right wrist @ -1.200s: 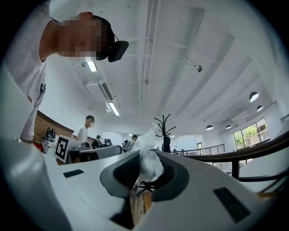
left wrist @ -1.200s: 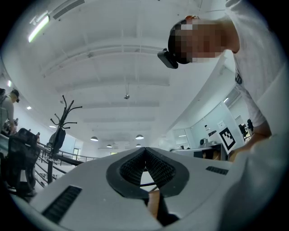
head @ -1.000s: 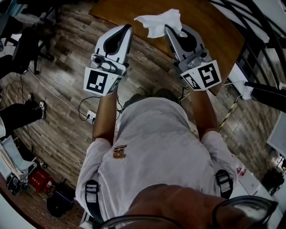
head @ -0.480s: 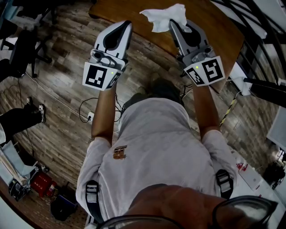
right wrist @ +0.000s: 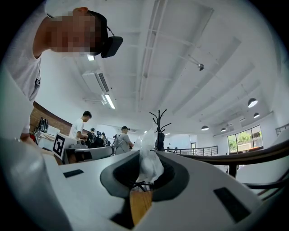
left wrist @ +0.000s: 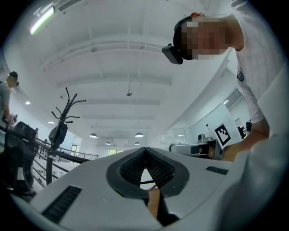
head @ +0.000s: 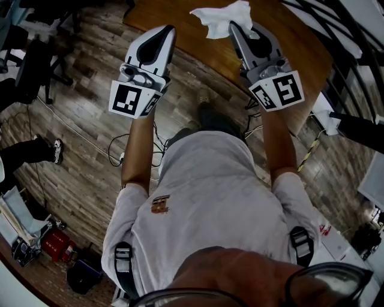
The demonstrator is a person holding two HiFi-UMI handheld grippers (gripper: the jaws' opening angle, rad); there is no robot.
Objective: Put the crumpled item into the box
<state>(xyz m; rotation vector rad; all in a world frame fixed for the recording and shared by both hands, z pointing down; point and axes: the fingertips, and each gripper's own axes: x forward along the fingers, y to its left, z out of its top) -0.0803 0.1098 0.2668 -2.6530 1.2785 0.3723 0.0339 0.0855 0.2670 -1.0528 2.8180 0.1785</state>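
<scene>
Your right tongs (head: 233,27) pinch just one end of the crumpled white tissue (head: 219,17) above the wooden surface (head: 288,42), your left tongs (head: 170,30) are closed on nothing, so a quick swing could shake it loose before any box comes into view.

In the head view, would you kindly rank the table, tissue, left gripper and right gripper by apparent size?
1. Table, partly out of frame.
2. Left gripper and right gripper: they look alike, so unranked.
3. Tissue, smallest.
</scene>
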